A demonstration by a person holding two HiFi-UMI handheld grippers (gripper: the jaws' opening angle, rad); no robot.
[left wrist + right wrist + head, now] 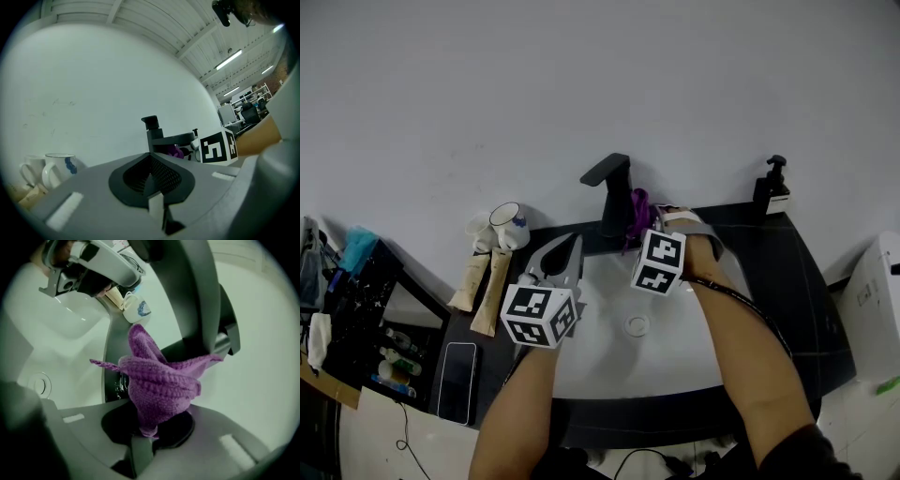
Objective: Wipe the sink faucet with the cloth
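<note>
Cloth (159, 380) pinched in right gripper (146, 430) jaws, at faucet (192, 296).

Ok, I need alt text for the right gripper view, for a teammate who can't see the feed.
The right gripper is shut on a bunched purple cloth, held right at the dark faucet column; whether they touch is unclear. The white sink with its drain lies at left, with a mug beyond it.

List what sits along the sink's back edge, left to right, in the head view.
White ceramic mugs → black angular faucet → purple knitted cloth → black pump soap bottle
</note>
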